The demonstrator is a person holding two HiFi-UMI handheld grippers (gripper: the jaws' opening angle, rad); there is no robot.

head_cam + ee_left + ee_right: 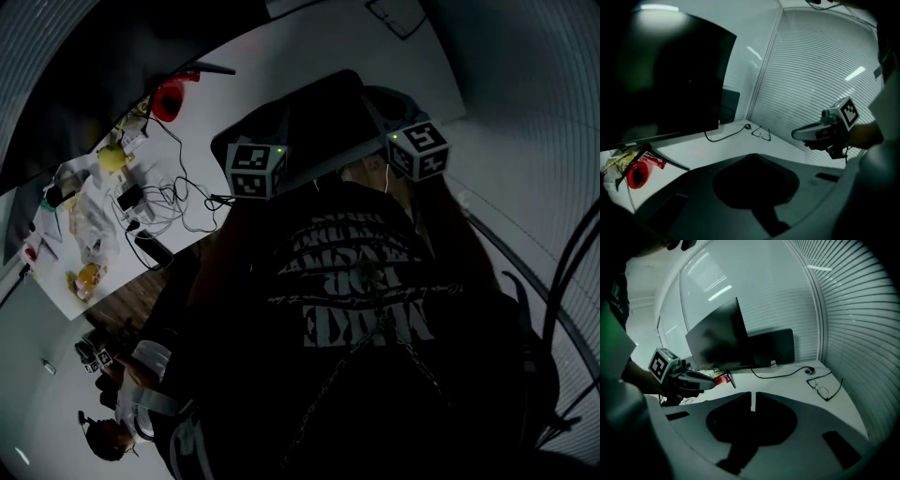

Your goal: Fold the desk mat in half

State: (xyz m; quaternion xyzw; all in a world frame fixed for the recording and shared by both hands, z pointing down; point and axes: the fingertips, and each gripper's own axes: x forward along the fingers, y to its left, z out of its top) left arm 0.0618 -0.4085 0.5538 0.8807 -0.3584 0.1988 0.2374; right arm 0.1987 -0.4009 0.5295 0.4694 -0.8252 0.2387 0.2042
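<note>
Both shut and empty, the left gripper (751, 157) and right gripper (752, 401) should probably open, then pinch matching corners of the dark rectangular desk mat (319, 108) lying at twelve o'clock on the white desk (309, 37).

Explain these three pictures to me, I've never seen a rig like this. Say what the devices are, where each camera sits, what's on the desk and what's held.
There is no robot here. A person carries a hand-held gripper in each hand, and each one bears a cube of square markers. The head view looks steeply down from the person's head. The other two views come from cameras riding on the grippers.

The left hand-held gripper and the right hand-held gripper both have their jaws closed, with nothing between them.

On the white desk lie a dark sheet, probably the desk mat, a pair of eyeglasses, tangled cables and a red object. A dark monitor stands at the back.
</note>
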